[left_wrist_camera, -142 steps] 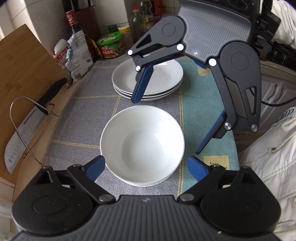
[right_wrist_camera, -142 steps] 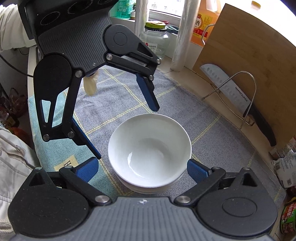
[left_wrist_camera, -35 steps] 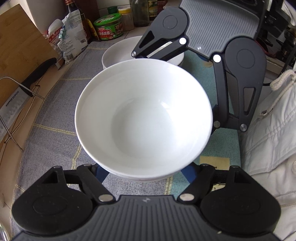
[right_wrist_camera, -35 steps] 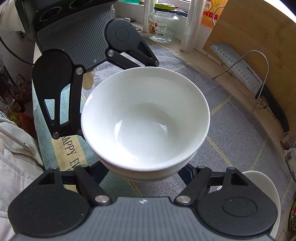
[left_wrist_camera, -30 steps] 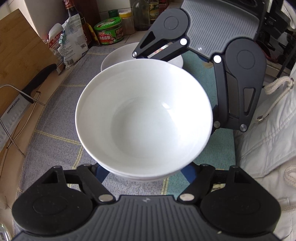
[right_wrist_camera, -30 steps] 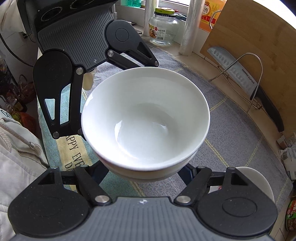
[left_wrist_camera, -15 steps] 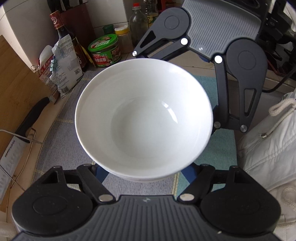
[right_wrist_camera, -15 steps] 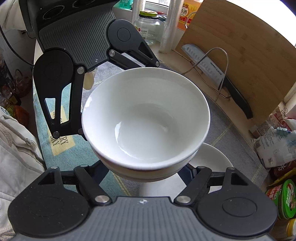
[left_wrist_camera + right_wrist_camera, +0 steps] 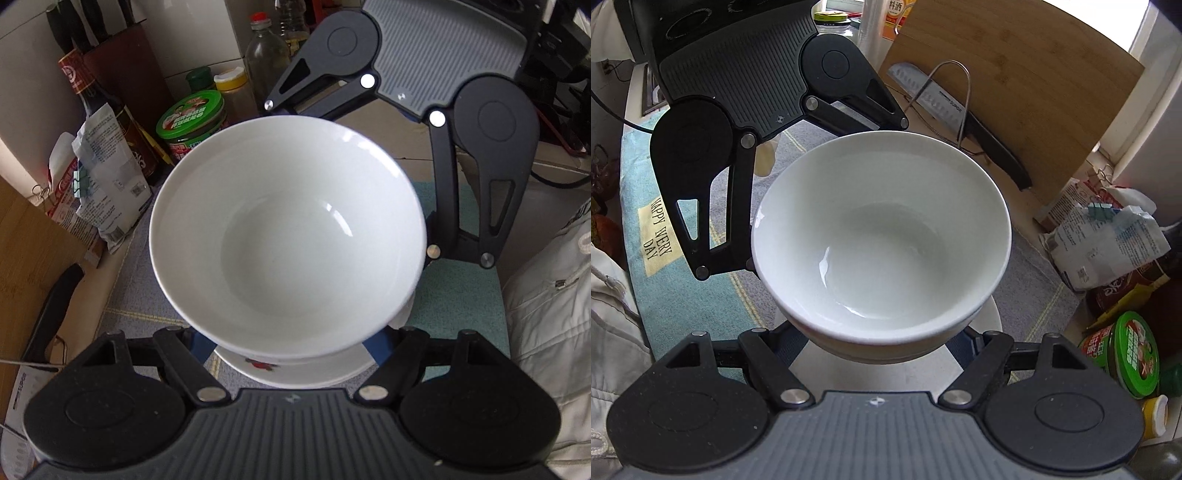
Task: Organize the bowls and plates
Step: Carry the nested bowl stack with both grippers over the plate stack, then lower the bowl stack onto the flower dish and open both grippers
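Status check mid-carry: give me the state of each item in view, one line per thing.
Stack of white ceramic bowls: lifted, upright, empty, held from both sides.
Left tool: closed on the bowl stack.
Right tool: closed on the bowl stack.
Stack of white plates: on the cloth, directly under the bowls.
Black-handled kitchen knife: resting in its wire stand.

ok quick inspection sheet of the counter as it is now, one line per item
surface: grey cloth and teal mat over the counter
job's things: stacked white bowls held above plate stack
clutter: green-lidded jar, sauce bottle, clipped packets, knife against cutting board
grippers: left gripper and right gripper each clamp the bowls from opposite sides
cables: black cable
surroundings: person's pale jacket
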A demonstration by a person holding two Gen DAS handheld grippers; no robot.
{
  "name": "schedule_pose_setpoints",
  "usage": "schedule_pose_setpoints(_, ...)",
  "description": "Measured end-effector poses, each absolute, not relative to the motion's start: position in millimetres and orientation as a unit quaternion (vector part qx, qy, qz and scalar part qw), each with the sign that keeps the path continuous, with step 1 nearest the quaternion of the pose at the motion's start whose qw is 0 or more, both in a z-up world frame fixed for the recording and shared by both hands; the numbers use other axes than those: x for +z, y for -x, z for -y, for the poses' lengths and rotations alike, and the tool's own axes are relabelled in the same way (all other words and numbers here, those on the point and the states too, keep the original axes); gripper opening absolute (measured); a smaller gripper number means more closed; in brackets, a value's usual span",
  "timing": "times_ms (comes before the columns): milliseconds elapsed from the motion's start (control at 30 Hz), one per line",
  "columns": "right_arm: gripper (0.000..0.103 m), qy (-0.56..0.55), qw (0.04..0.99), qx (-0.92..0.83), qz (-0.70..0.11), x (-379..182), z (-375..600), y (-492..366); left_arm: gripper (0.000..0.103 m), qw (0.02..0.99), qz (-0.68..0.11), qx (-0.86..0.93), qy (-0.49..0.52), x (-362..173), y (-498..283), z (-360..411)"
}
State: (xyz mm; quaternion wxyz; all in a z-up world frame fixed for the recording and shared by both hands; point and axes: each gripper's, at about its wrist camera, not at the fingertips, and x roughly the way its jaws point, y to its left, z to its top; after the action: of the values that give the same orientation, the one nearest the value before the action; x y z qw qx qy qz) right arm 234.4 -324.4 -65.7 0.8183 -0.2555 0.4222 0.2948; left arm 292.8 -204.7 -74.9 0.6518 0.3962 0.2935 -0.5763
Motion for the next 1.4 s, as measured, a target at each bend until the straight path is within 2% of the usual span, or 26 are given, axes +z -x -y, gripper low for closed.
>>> schedule_pose_setpoints(467, 0.083, 0.229, 0.819, 0.279, -0.446, -90, 345, -250, 0.079, 0.631, -0.307, -0.585, -0.406, -98, -304, 231)
schedule_pose_setpoints(1400, 0.083, 0.221, 0.813, 0.278, -0.462, -99, 348, -253, 0.079, 0.619, -0.337, -0.588, -0.397, -105, -312, 239)
